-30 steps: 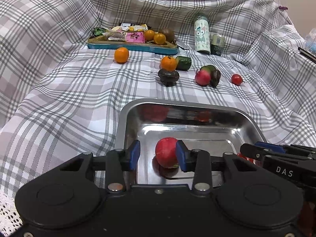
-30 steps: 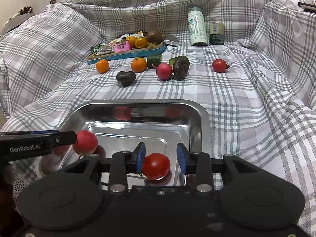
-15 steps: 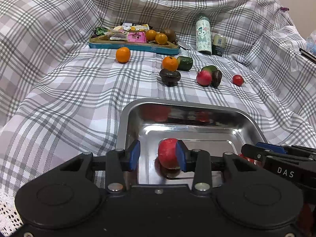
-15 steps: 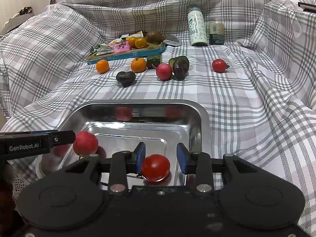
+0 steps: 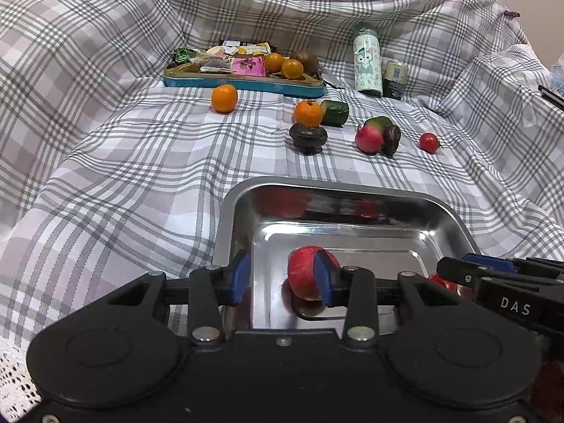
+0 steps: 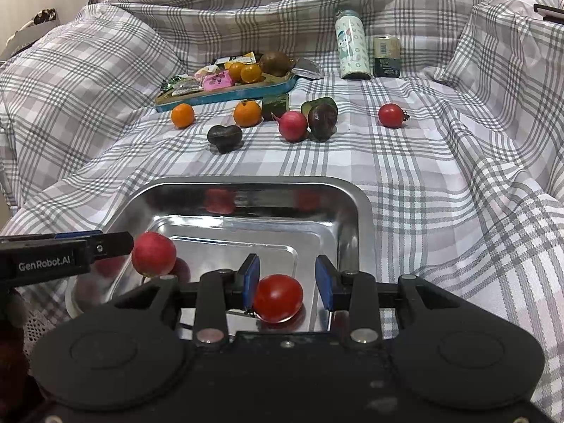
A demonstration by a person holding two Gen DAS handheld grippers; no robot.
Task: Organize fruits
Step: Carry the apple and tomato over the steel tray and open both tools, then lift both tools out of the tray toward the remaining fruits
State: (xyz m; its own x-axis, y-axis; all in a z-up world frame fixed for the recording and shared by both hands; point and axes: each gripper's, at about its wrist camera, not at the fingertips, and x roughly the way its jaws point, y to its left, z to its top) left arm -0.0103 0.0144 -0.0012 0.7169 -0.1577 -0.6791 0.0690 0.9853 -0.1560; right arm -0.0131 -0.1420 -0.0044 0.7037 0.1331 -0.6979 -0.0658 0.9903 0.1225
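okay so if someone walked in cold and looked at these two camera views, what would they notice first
First, the shiny steel tray up front on the checked cloth, with a pinkish-red round fruit and a glossy red tomato in it, each between a gripper's blue pads. Next, the loose fruit beyond it: two oranges, a dark heart-shaped fruit and a small red tomato. Farthest back sits a blue snack tray.

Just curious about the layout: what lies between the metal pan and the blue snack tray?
Fruit on the checked cloth: an orange, a second orange and a dark lumpy fruit. Both views show it.
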